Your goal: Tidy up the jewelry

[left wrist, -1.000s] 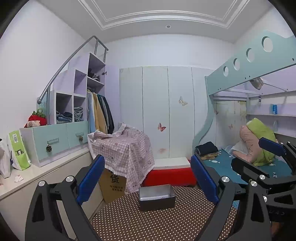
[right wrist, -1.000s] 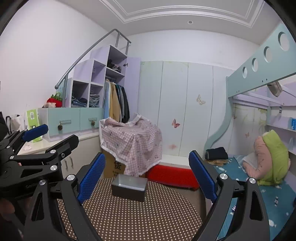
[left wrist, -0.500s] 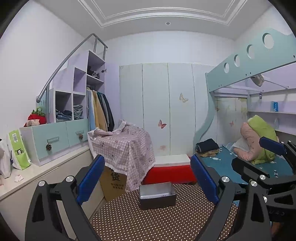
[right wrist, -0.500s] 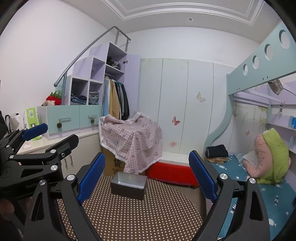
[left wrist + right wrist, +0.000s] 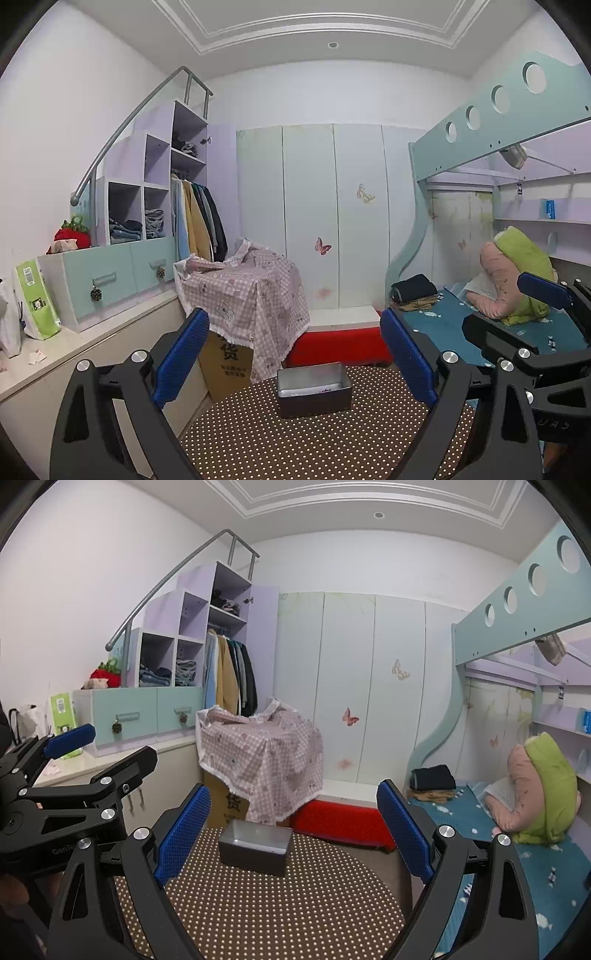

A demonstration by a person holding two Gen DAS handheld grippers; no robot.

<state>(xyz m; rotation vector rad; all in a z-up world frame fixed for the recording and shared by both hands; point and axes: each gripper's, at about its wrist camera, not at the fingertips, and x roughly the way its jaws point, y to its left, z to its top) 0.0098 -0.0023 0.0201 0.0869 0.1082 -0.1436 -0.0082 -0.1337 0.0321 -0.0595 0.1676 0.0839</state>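
Note:
A grey metal box stands open-topped on a round table with a brown dotted cloth. A few small dark beads lie inside it at the right. My left gripper hangs open just before the box, nothing between its blue pads. In the right wrist view the same box sits a little left of centre on the cloth, and my right gripper is open and empty in front of it. Each gripper shows in the other's view: the right gripper and the left gripper.
Behind the table are a red bench, a cardboard box under a pink checked cloth, and white wardrobe doors. A counter with drawers runs along the left. A bunk bed with pillows fills the right.
Both views have shifted only slightly, with the room sliding a little upward in frame. Both grippers stay open and the box has not moved.

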